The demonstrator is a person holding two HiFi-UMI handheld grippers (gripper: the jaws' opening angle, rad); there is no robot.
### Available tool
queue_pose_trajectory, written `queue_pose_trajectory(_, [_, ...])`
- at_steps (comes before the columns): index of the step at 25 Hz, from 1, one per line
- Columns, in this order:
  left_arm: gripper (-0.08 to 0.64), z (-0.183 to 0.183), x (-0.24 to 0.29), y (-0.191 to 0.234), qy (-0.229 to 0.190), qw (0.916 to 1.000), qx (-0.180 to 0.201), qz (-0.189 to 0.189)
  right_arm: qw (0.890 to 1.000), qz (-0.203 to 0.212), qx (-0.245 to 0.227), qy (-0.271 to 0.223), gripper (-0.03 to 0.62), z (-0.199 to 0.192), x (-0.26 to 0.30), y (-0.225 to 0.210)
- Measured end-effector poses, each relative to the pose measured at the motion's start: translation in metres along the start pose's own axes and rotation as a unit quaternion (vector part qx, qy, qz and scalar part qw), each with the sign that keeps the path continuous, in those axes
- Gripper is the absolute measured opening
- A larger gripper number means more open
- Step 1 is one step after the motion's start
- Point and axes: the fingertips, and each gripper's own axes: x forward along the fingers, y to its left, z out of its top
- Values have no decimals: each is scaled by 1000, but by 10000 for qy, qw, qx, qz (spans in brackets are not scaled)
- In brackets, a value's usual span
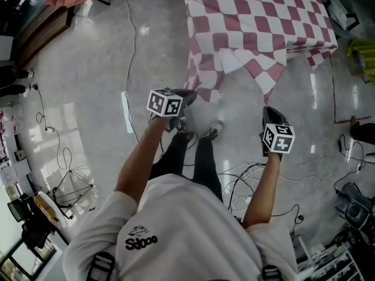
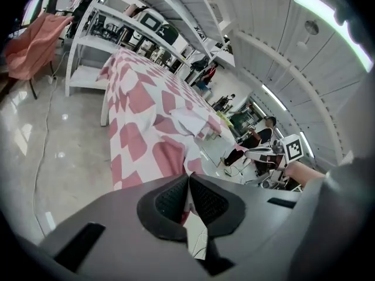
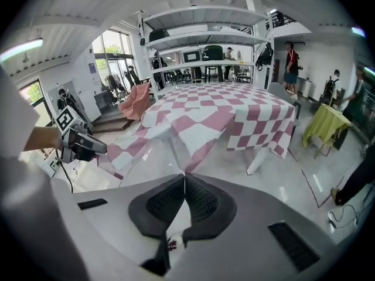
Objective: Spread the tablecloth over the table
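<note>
Left gripper [image 2: 188, 177] and right gripper [image 3: 184, 177] pinch red-checked tablecloth [image 1: 258, 16].

Head view: high over the person's shoulders, facing steeply down. Gripper views: each sits close behind its own fingers [image 2: 167, 204], facing out past them. All three share the checked tablecloth [image 1: 258, 22] beyond the fingers.

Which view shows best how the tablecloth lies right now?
The right gripper view: the tablecloth shows across the whole top, its near edge bunched and drawn down to the jaws. The head view catches only the near part from above; the left gripper view sees it slantwise along one side.
</note>
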Motion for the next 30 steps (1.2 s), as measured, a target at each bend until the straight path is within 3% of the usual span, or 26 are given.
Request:
queue_pose_trajectory(5, [35,-34,26,15,387,9992,-39,3,9988,-326,346,123,23,-33,11,-25])
queue_pose_trajectory(9, [35,-47,43,38,447,9987,-186,171,9961,-613,579,250,23,-57,21,-47])
queue_pose_trajectory(13, [37,-51,54,59,551,9974,-229,414,9889,-1169,824,394,23,-80,25,-79])
queue_pose_trajectory(15, [85,-54,58,64,627,9965,-210,508,9847,-1386,943,473,28,-90,25,-92])
queue_pose_trajectory(18, [179,-58,60,69,805,9949,-126,602,9852,-1291,966,585,140,-97,26,-90])
queue_pose_trajectory(24, [173,-49,46,71,722,9953,-136,637,9912,-1018,740,422,149,-75,24,-62])
queue_pose_trajectory(30, [140,7,21,50,217,9977,162,625,9937,-780,715,-375,138,0,-1,-41])
